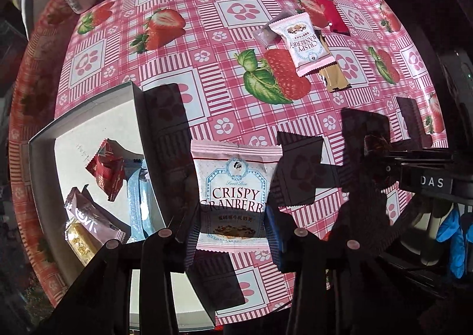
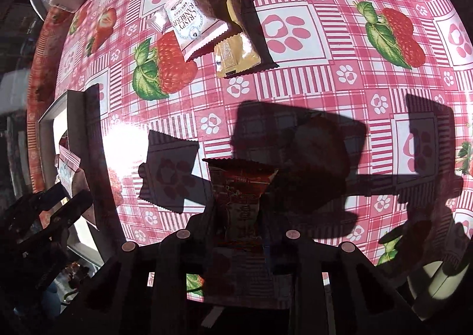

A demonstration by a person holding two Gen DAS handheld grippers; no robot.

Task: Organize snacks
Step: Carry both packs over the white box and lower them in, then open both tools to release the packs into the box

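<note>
Two packets held, one per gripper, above the table (image 1: 207,48).
Left gripper (image 1: 232,234) pinched the cranberry packet (image 1: 233,187) near the box (image 1: 97,116); right gripper (image 2: 238,234) pinched the red packet (image 2: 241,196). Both looked light, crinkly, slippery; grip mid-body.

Red packet (image 2: 239,196) pinched in right gripper (image 2: 236,234) at six o'clock, snack pile (image 2: 218,22) toward twelve.

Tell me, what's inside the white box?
The white box holds a red packet, a light blue one, a mauve one and a gold one. The gripper hides its near end.
</note>
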